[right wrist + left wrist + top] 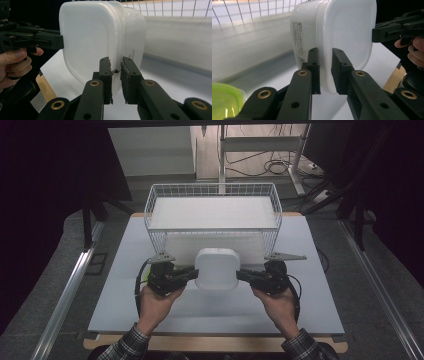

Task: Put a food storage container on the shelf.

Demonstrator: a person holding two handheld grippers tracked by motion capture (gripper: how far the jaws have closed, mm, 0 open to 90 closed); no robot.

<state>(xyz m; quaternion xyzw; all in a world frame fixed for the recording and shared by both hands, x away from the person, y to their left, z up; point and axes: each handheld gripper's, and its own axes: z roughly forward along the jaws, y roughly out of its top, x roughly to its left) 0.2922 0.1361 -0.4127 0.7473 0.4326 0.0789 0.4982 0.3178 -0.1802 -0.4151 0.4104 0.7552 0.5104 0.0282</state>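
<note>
The white, rounded-square plastic container with its lid (216,269) hangs above the pale table (125,285), just in front of the white wire basket (212,212), whose floor is bare. The left claw (192,274) pinches its lid rim on one side and the right claw (243,275) on the other. The left gripper view adds printed text on the container's wall and a green-lidded clear tub (224,102) at lower left.
</note>
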